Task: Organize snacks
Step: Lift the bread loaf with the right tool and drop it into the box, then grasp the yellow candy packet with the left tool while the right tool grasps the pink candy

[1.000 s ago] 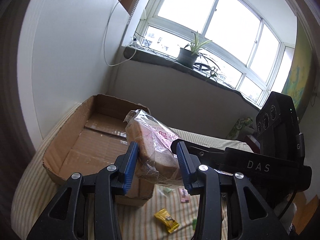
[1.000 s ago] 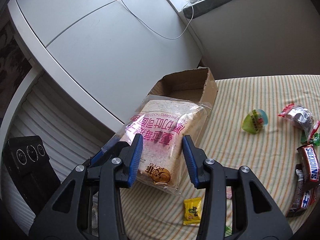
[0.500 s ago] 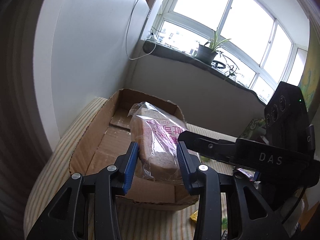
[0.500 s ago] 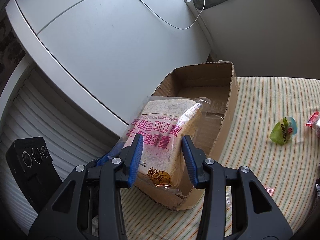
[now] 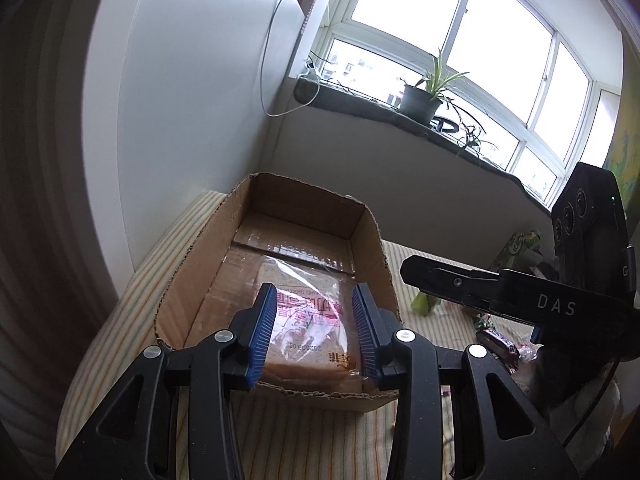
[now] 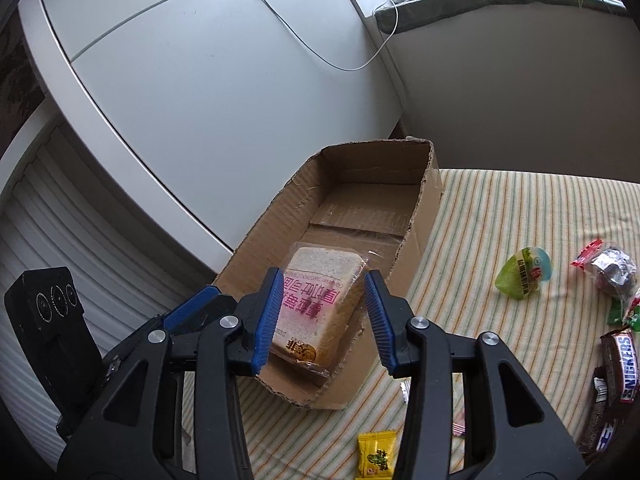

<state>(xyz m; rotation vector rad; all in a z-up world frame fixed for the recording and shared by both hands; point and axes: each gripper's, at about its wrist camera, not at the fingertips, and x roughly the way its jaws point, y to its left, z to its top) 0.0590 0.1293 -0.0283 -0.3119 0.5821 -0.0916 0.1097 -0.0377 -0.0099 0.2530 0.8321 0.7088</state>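
Note:
A wrapped bread slice pack with pink lettering lies flat in the near end of an open cardboard box; it also shows in the right wrist view. My left gripper is open, its blue pads standing on either side of the pack without pressing it. My right gripper is open too, its pads apart over the same pack and the box. The left gripper's blue tips show at the box's left side.
The box stands on a striped cloth against a white wall. Loose snacks lie to the right: a green jelly cup, a foil-wrapped sweet, Snickers bars, a yellow packet. The right gripper's body shows beside the box.
Both grippers carried the bread pack left over the box, lowered it in, and opened. The pack now lies on the box floor, let go.

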